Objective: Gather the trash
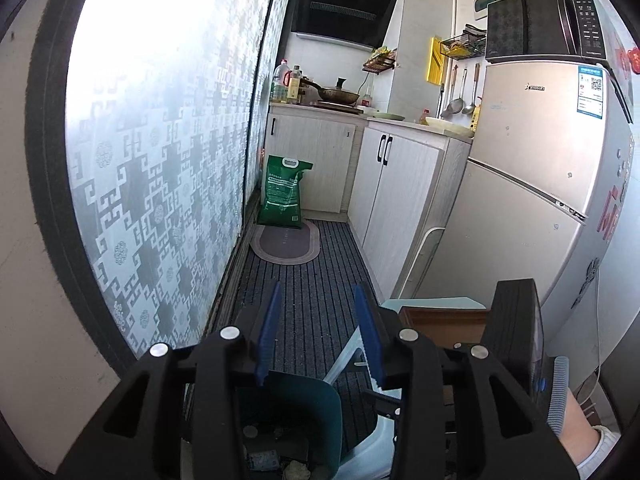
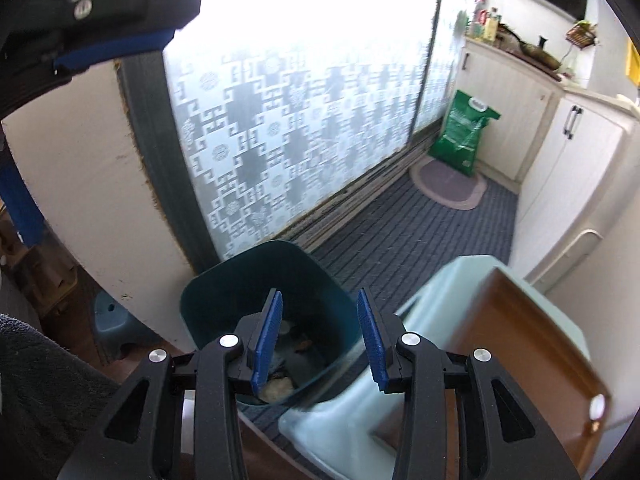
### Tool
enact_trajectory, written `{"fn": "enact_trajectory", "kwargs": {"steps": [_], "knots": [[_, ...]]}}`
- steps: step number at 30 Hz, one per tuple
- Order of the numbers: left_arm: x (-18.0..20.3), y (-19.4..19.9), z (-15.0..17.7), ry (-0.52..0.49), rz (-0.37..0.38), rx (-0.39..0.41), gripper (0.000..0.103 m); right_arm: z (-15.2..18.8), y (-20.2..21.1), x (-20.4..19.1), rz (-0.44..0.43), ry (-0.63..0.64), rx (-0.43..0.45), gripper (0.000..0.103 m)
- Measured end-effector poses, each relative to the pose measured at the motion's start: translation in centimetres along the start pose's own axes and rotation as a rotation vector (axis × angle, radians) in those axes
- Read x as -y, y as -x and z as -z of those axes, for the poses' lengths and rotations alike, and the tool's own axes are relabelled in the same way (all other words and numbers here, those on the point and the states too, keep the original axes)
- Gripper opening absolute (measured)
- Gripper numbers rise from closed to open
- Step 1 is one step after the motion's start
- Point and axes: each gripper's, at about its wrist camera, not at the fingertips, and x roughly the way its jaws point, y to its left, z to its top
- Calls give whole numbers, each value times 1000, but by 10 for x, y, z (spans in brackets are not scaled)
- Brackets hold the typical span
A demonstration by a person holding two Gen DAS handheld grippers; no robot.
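Both grippers hang over the same corner of this narrow kitchen, and neither has anything in it. The left gripper [image 1: 318,330] points along the striped floor mat [image 1: 316,280], its blue pads parted with only mat showing between them. The right gripper [image 2: 318,338] tips more steeply down, pads about as far apart, nothing gripped; through the gap I see straight into the dark green trash bin [image 2: 240,280].

That bin is where the trash is. From the right wrist view its whole rim shows, standing on the floor beside the frosted patterned sliding door [image 2: 300,120], with crumpled scraps [image 2: 276,388] lying at the bottom. The left wrist view catches only a slice of the bin low in the frame, under the gripper, with some litter barely visible inside.

A pale green plastic stool [image 2: 340,420] stands just beside the bin, a brown wooden board [image 2: 520,340] lying on top of it; the right view shows both broadly, the left only an edge.

The left view alone reaches up the room: fridge [image 1: 532,168], microwave [image 1: 548,24] on top, range hood [image 1: 344,12], wok [image 1: 338,94] on the counter. A green sack [image 1: 284,192] leans at the far cabinet. The right view alone shows the other gripper's blue pad at its upper left.
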Motion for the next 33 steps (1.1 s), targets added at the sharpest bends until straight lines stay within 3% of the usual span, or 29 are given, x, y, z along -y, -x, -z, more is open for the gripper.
{"fn": "enact_trajectory", "kwargs": {"steps": [17,25,33], "knots": [[80,-64,21,-66,128,-138,46,54,57,126,181,-157,8,39],[122,-92,41,-130,184,-216,49,88,83,188,284,-203,-26,39],[143,-115,61,-158,211,-285,49,121,75,220,323,-240,-102,33]]}}
